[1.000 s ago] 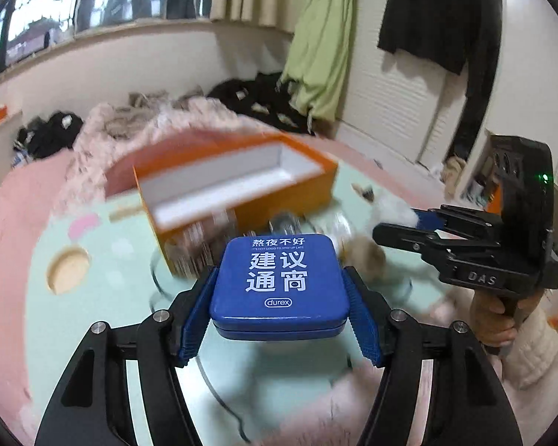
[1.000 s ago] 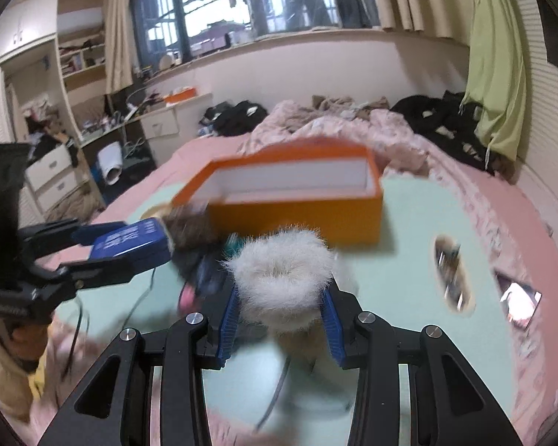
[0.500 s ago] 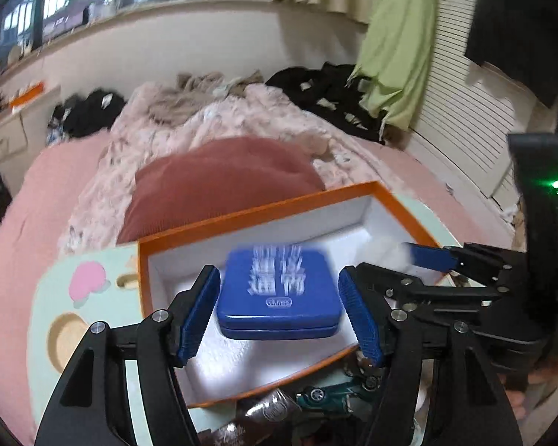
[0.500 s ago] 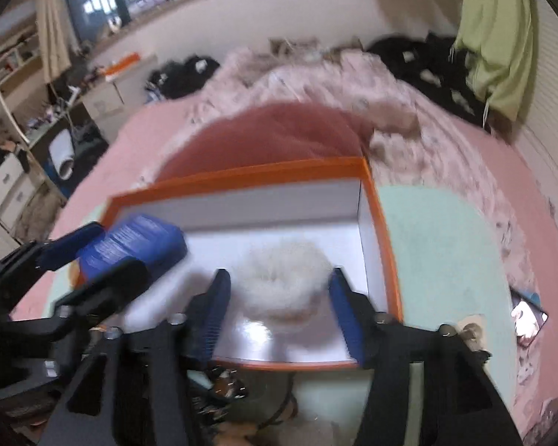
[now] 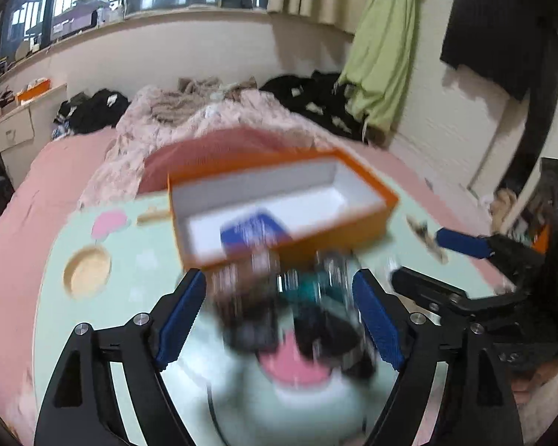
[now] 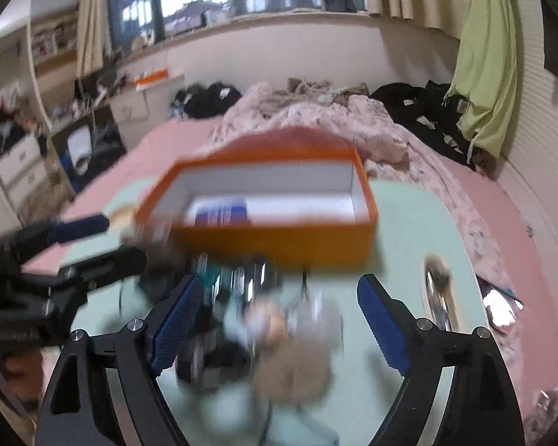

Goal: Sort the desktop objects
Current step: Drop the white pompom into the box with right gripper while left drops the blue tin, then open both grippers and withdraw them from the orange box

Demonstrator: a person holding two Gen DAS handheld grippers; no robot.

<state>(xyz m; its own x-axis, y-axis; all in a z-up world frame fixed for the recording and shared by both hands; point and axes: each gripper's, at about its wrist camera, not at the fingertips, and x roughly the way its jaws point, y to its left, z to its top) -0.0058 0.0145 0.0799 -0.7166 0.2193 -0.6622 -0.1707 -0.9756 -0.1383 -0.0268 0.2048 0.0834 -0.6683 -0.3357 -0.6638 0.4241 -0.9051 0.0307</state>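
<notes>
An orange box (image 5: 368, 219) with a white inside stands on the mint-green table top (image 5: 137, 278). A blue tin (image 5: 255, 232) lies inside it, also seen in the right wrist view (image 6: 221, 213). The white fluffy ball is hidden behind the box (image 6: 279, 241) wall. My left gripper (image 5: 279, 312) is open and empty over a blurred heap of small dark objects (image 5: 297, 312) in front of the box. My right gripper (image 6: 275, 319) is open and empty above the same heap (image 6: 241, 319), with a brownish fluffy thing (image 6: 294, 368) close below.
The table top sits on a pink bed with a rumpled blanket (image 5: 189, 122) and dark clothes behind. A round hole (image 5: 87, 271) is at the table's left. A metal clip-like item (image 6: 437, 297) lies at right. The right gripper shows in the left wrist view (image 5: 446, 260).
Both grippers have let go, the blue tin and the white fluffy ball left in the box, and have pulled back and down to the heap in front, jaws wide open.
</notes>
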